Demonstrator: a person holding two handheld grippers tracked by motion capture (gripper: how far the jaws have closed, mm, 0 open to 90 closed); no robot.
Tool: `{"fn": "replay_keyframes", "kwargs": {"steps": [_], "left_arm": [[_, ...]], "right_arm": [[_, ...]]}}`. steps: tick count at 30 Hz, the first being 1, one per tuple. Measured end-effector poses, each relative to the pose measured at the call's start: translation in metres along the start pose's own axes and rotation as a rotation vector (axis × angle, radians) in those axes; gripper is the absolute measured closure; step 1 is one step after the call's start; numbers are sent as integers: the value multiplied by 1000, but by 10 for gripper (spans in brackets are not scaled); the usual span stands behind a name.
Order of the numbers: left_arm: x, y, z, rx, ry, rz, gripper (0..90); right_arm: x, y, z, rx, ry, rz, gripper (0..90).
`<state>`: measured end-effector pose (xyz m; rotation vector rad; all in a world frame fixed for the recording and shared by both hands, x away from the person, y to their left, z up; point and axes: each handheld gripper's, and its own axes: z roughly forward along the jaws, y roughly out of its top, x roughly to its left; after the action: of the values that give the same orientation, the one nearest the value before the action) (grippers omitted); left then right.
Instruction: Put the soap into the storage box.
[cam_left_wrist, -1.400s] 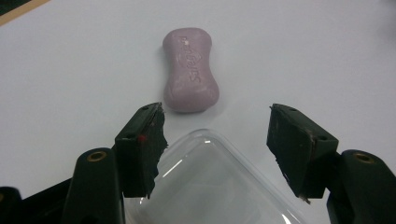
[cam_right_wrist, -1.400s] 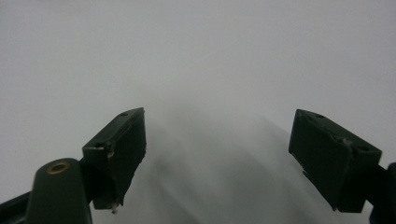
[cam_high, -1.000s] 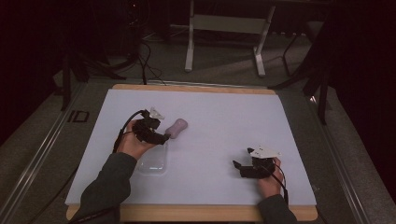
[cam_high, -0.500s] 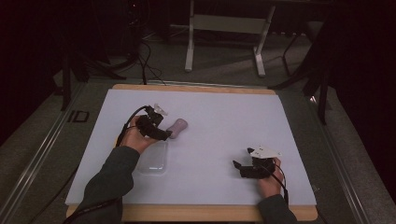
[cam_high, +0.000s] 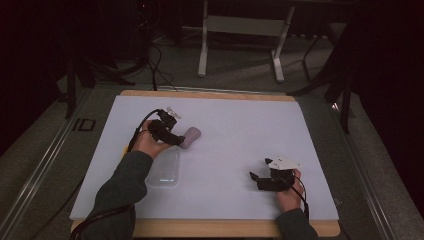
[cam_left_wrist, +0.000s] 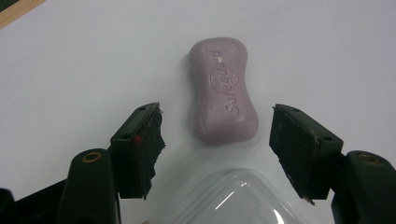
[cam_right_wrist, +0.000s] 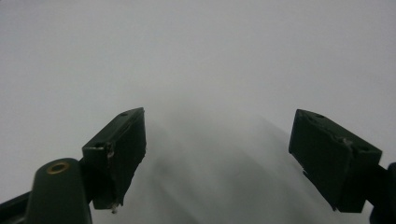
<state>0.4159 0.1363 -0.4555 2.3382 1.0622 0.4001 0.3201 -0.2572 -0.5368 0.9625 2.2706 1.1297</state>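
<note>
A pale purple bar of soap (cam_high: 190, 137) (cam_left_wrist: 224, 91) lies flat on the white table sheet (cam_high: 235, 125), left of centre. My left gripper (cam_high: 176, 140) (cam_left_wrist: 215, 128) is open, its jaws either side of the soap's near end without touching it. A clear plastic lid or soap box (cam_high: 164, 167) (cam_left_wrist: 233, 200) rests just below that gripper, near the person's left wrist. My right gripper (cam_high: 256, 180) (cam_right_wrist: 217, 140) is open near the table's front right, low over bare sheet with nothing between its jaws.
The wooden table edge (cam_high: 210, 227) runs along the front. Beyond the table's far side stand a metal stand's legs (cam_high: 240, 45) and cables on the floor (cam_high: 150, 60). A dark post (cam_high: 345, 100) rises at the right.
My left gripper has drawn back slightly toward the person, off the soap's near end, and its jaws now stand apart. The right gripper has not moved.
</note>
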Motion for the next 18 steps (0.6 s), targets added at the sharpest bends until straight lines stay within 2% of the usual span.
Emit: {"fn": "replay_keyframes", "kwargs": {"steps": [4, 18], "left_arm": [[-2, 4, 4, 10, -3, 12, 337], [-4, 20, 25, 51, -11, 14, 332]], "right_arm": [[0, 0, 0, 1, 1, -1, 184], [0, 0, -1, -5, 2, 0, 185]]}}
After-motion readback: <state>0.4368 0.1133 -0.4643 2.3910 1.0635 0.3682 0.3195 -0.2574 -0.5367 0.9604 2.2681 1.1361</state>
